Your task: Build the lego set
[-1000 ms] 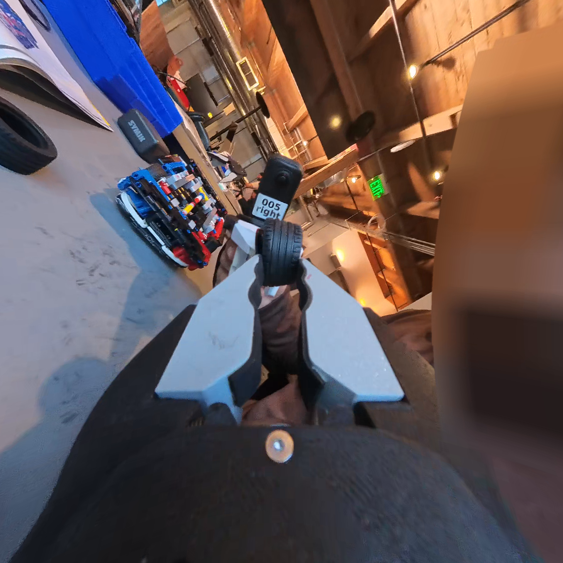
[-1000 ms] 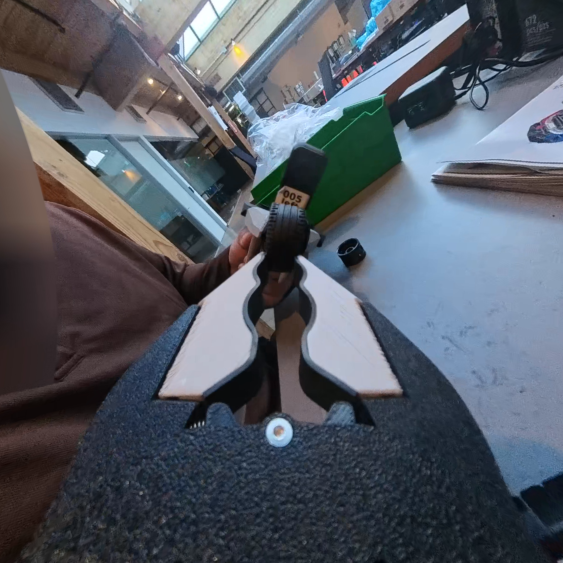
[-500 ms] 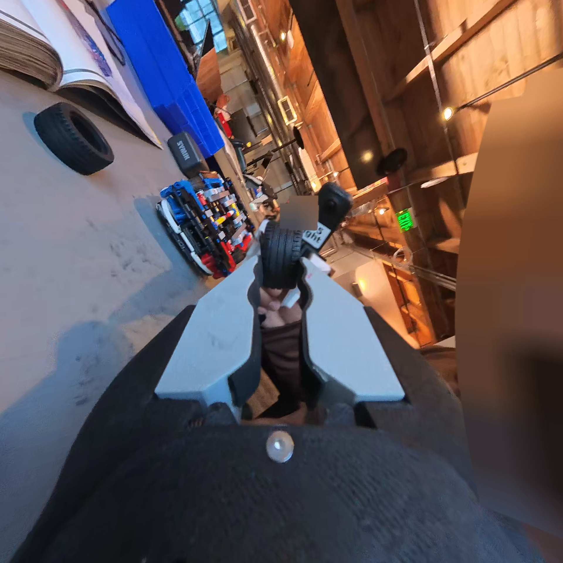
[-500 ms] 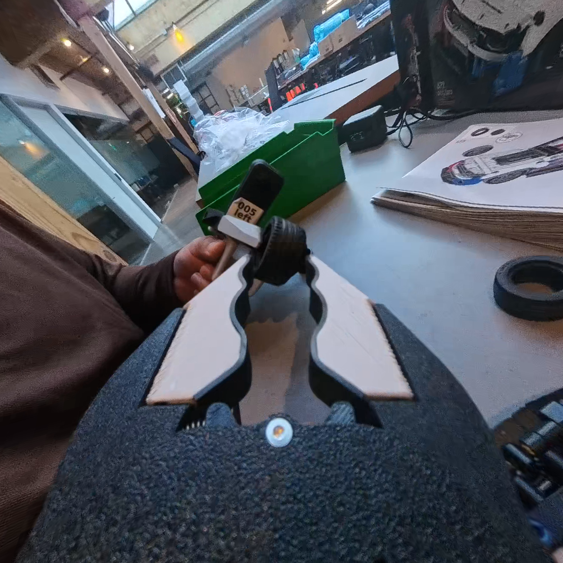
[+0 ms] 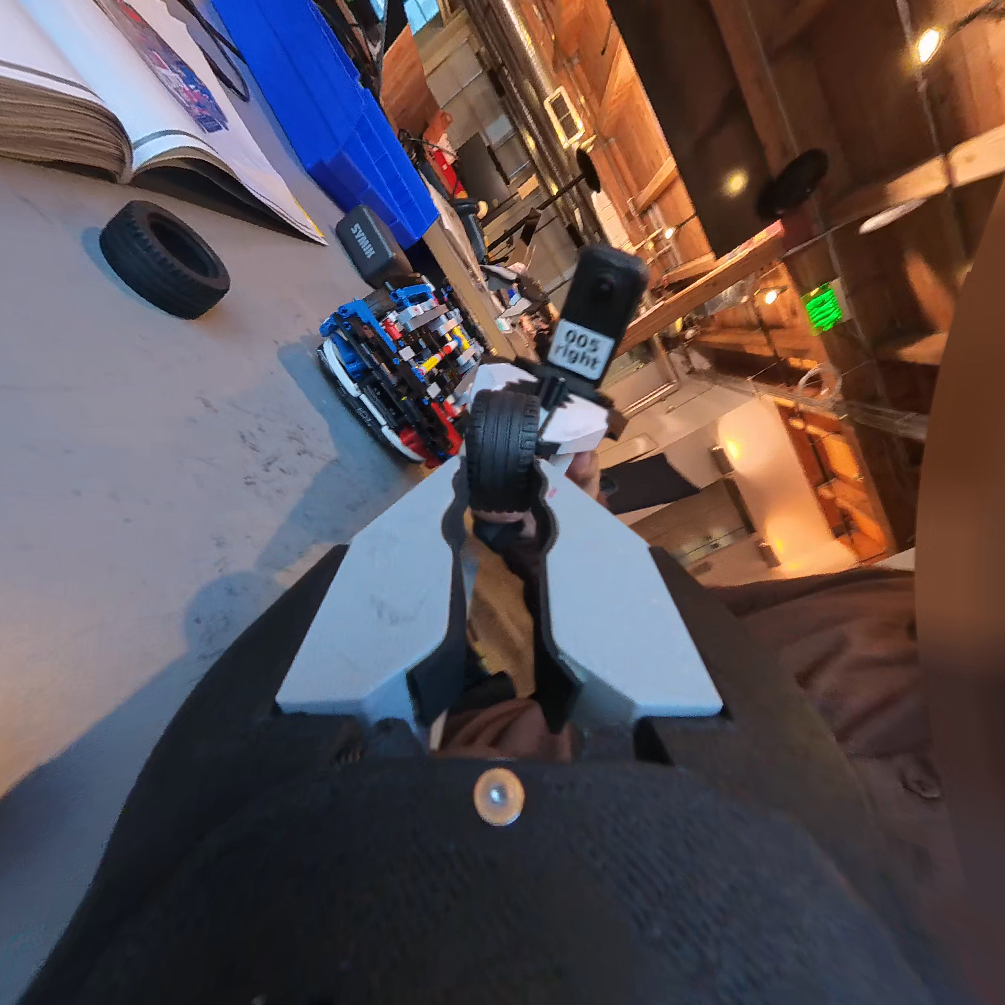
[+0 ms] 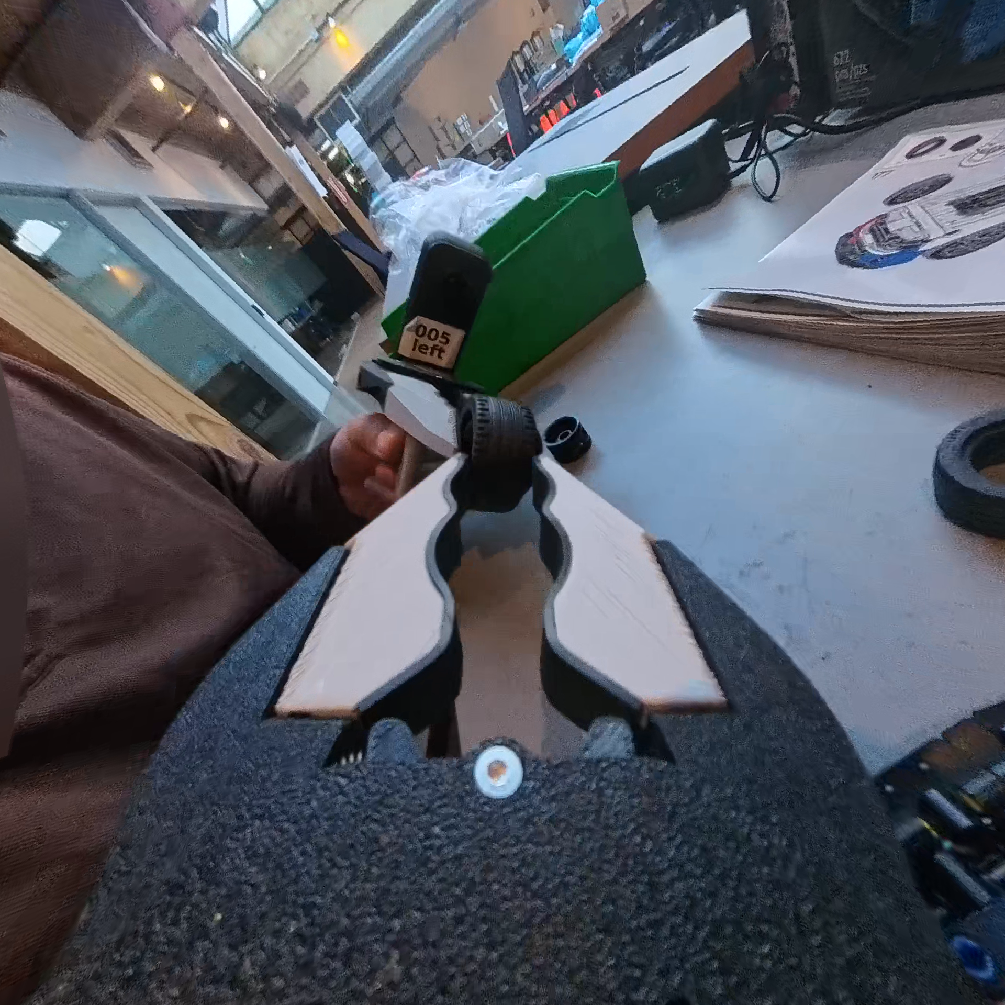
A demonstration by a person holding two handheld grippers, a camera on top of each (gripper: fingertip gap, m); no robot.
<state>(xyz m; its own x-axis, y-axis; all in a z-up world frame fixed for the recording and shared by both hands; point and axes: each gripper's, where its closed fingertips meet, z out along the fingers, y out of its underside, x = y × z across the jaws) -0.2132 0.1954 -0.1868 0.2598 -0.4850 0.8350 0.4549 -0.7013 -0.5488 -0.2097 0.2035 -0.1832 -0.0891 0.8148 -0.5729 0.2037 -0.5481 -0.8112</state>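
We see a small black wheel [image 5: 503, 451], its ribbed rubber tyre mounted on a dark rim, held in the air above the near edge of the grey table [image 5: 136, 435]. Both tools meet on it from opposite sides. The left gripper [image 5: 503, 478] pinches it across the tread at the fingertips. The right gripper [image 6: 497, 473] is likewise clamped on the same wheel; in the right wrist view the wheel sits tilted between its tips.

On the table we note a loose black tyre [image 5: 163, 260] lying flat, well apart from the held wheel, and a small black rim [image 6: 567, 438] lying just beyond the grippers. The partly built car [image 5: 399, 375] of blue, black, white and red parts sits far of the left gripper. An open instruction booklet [image 6: 870, 293] lies beside the loose tyre. A green bin [image 6: 544, 288] holding clear plastic bags and a blue bin [image 5: 326, 109] stand farther back.
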